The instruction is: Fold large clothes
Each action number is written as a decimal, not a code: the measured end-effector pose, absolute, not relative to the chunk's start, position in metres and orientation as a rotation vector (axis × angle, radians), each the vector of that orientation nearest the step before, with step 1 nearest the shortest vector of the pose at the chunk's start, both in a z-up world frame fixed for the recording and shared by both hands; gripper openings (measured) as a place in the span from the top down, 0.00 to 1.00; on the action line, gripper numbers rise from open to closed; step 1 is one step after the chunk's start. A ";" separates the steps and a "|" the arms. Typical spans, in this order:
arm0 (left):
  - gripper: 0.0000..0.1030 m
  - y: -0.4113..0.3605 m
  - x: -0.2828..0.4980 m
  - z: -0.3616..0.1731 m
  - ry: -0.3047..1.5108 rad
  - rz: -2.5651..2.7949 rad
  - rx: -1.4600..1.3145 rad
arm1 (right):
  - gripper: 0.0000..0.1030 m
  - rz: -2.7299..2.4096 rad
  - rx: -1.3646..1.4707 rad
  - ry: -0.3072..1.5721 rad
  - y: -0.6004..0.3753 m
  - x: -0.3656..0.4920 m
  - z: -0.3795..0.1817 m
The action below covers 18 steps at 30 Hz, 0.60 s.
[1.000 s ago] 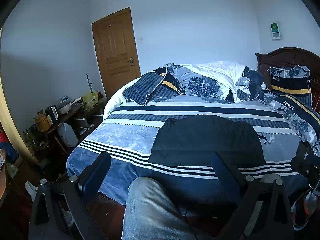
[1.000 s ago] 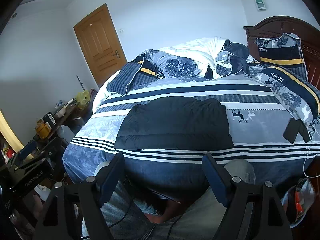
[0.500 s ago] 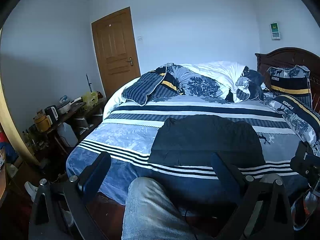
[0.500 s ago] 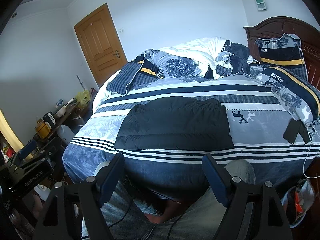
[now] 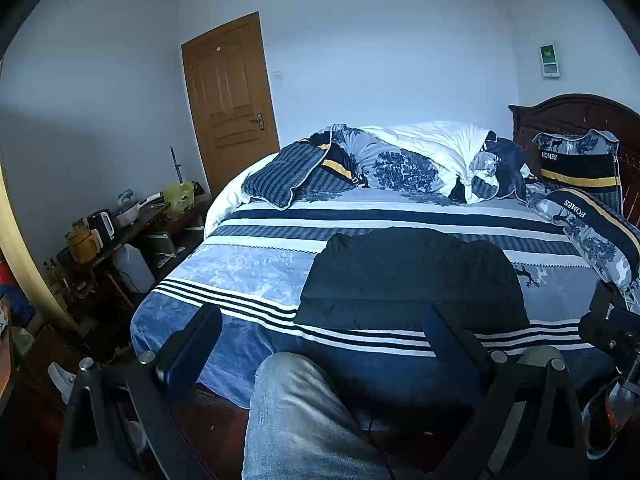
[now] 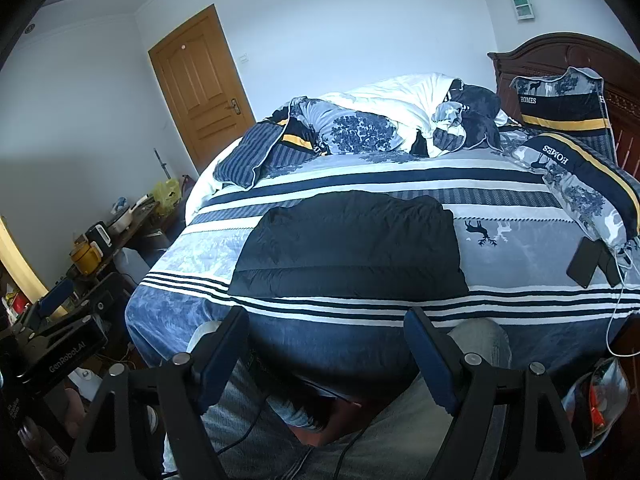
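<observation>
The left gripper [image 5: 322, 334] and the right gripper [image 6: 326, 338] both have their jaws spread wide with nothing between the pads, and both are held in front of the bed [image 6: 360, 316], above the person's knees in light jeans [image 5: 296, 412]. The dark garment [image 6: 352, 246] lies flat on the striped cover of the bed, near its front edge (it looks already folded into a rectangle). On the same bed, the crumpled quilt [image 6: 384, 120] is behind the garment, and a black phone [image 6: 588, 262] lies to its right.
</observation>
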<state>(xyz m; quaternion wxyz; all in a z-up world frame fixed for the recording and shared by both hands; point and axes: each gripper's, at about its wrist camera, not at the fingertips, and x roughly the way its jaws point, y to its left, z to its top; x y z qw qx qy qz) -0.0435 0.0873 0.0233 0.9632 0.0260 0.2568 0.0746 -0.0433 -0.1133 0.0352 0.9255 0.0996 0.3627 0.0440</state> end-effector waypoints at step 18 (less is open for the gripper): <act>0.03 0.090 -0.044 0.020 0.524 0.144 0.053 | 0.20 0.093 0.202 0.746 -0.115 -0.042 0.035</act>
